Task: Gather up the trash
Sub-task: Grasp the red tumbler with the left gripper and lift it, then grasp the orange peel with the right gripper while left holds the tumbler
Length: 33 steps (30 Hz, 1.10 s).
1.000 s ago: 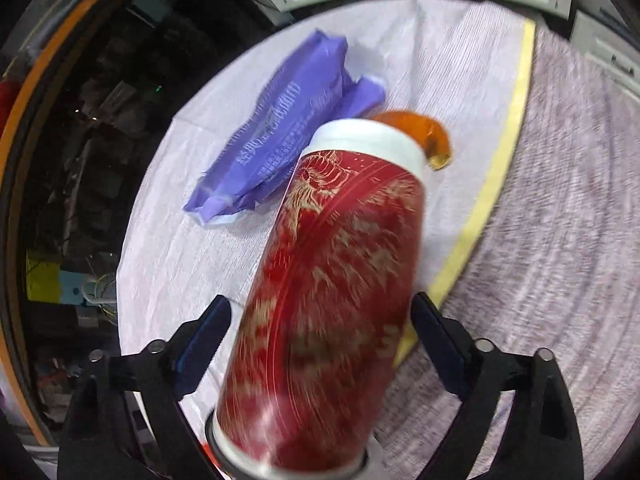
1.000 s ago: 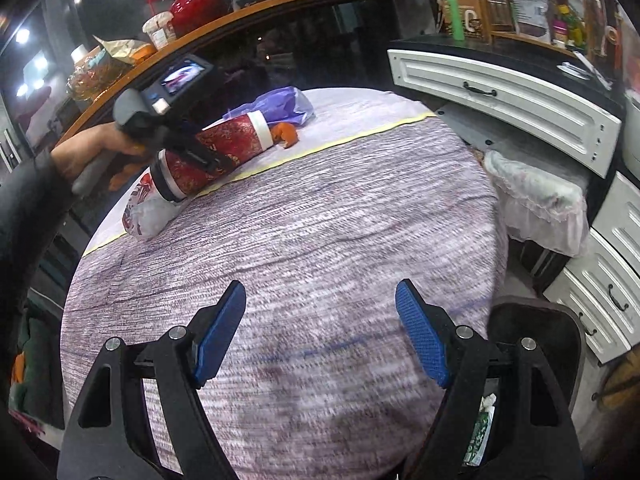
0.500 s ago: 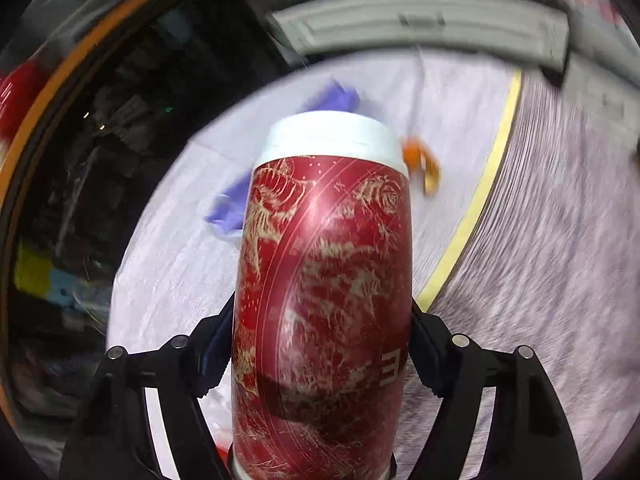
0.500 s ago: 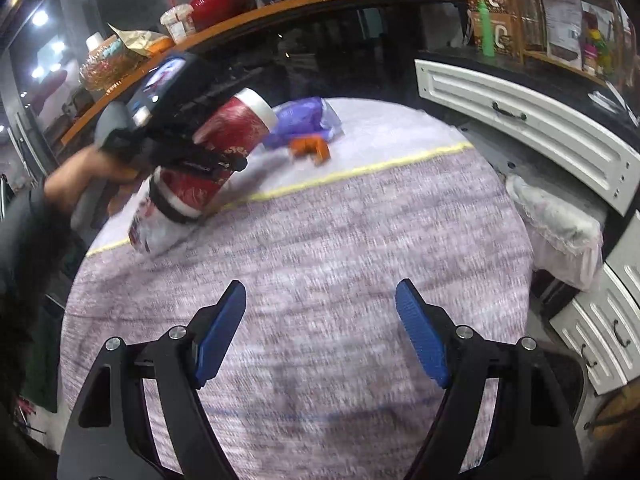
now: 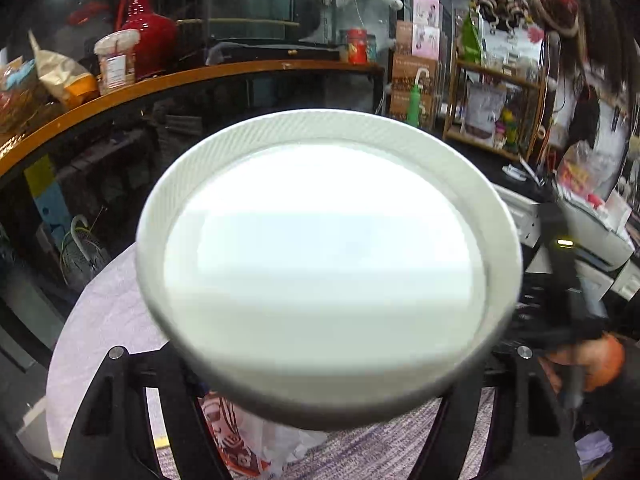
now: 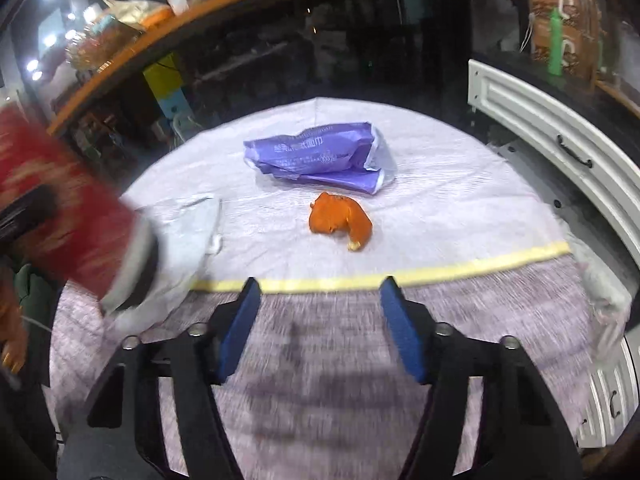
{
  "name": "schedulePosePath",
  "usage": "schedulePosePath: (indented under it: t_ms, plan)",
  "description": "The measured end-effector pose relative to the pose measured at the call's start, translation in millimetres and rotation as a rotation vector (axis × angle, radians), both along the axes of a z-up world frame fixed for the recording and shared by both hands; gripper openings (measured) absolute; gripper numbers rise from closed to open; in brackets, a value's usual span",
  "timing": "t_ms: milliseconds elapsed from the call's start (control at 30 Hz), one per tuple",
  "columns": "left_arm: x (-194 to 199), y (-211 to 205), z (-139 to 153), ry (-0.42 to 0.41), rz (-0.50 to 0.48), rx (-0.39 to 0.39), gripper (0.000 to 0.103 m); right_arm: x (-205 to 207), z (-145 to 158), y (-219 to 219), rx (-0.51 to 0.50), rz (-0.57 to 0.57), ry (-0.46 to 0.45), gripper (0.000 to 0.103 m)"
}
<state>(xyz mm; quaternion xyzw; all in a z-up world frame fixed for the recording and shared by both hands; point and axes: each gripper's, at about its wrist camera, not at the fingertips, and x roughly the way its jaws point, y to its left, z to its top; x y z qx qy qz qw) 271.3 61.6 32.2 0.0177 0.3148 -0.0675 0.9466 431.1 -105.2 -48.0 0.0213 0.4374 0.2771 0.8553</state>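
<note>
Red can [image 6: 68, 216] is seemingly pinched and lifted by the left gripper [image 5: 320, 364], while the right gripper's [image 6: 320, 320] empty, spread jaws have just been narrowing towards the peel [image 6: 340, 220] mid-table [image 6: 460, 200], to be pinched next.

Red canister [image 6: 68, 216] lifted, white end now facing camera, right claw [image 6: 320, 328] apparently narrowed

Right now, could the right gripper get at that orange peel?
Probably yes: the right gripper is open and empty, and only bare tablecloth lies between it and the orange peel.

Ribbed matt white plastic lid [image 5: 328, 256]; crinkled glossy purple plastic wrapper [image 6: 320, 156]; woven cloth covers tabletop [image 6: 440, 208]; rough orange peel [image 6: 340, 220].
</note>
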Motion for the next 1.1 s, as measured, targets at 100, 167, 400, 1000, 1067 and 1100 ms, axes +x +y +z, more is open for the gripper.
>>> schedulePosePath:
  t_ms: [100, 167, 400, 1000, 1067, 1100]
  plan:
    - [-11, 10, 3, -0.012, 0.011, -0.023, 0.073, 20, -11, 16, -0.056, -0.004, -0.006, 0.055]
    - [-16, 10, 0, -0.016, 0.016, -0.034, 0.073, 33, -18, 24, -0.097, -0.018, -0.011, 0.054]
    - [-16, 15, -10, -0.006, 0.011, -0.074, 0.073, 58, -33, 41, -0.17, -0.02, -0.015, 0.022]
    - [-59, -30, -19, -0.005, -0.05, -0.138, 0.073, -81, 14, -22, -0.023, -0.026, -0.119, 0.017]
    - [-66, -39, -20, 0.002, -0.067, -0.144, 0.073, -107, 22, -34, -0.032, -0.037, -0.157, 0.017]
    - [-69, -44, -21, 0.005, -0.075, -0.146, 0.073, -114, 24, -39, -0.029, -0.039, -0.164, 0.017]
